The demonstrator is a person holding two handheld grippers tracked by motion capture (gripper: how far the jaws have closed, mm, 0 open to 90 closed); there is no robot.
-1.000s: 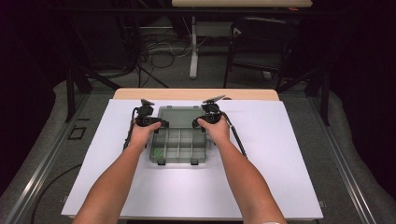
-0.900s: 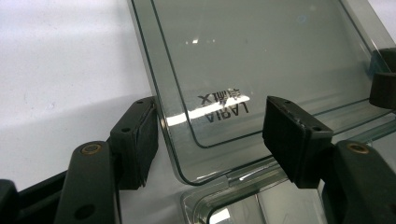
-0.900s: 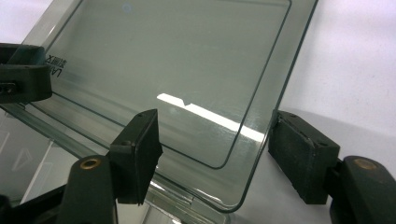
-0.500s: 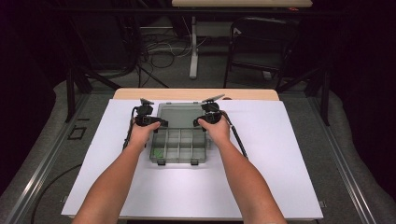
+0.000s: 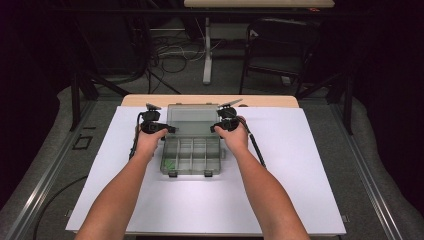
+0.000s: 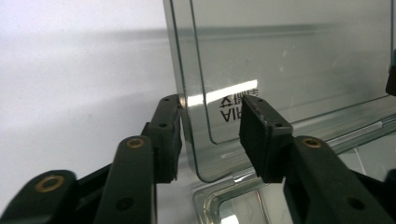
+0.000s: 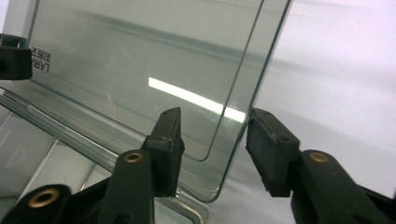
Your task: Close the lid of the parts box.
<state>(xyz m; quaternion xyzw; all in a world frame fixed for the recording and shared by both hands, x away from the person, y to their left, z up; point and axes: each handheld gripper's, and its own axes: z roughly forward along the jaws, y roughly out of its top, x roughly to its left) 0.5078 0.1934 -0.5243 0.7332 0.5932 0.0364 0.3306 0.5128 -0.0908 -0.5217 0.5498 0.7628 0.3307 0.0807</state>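
Observation:
A clear plastic compartment box [image 5: 191, 155] lies open on the white sheet, its lid [image 5: 192, 119] tilted up at the far side. My left gripper [image 5: 167, 129] is at the lid's left edge and my right gripper [image 5: 216, 127] at its right edge. In the left gripper view the lid [image 6: 289, 60] has its corner rim between the jaws of the left gripper [image 6: 210, 135]. These jaws have just been closing, and a gap still shows at one pad [image 6: 261, 135]. The right gripper [image 7: 212, 149] likewise straddles the lid's [image 7: 140, 60] edge, its jaws just closing, one pad [image 7: 168, 144] still apart.
The white sheet [image 5: 300, 170] covers a wooden table [image 5: 270, 101]. Something small and green [image 5: 169, 162] lies in the box's near-left compartment. Cables trail from both grippers. Beyond the table stand a dark chair [image 5: 280, 45] and a white table leg [image 5: 206, 50].
Both hands keep their places at the lid's two sides. The box and lid have not visibly shifted.

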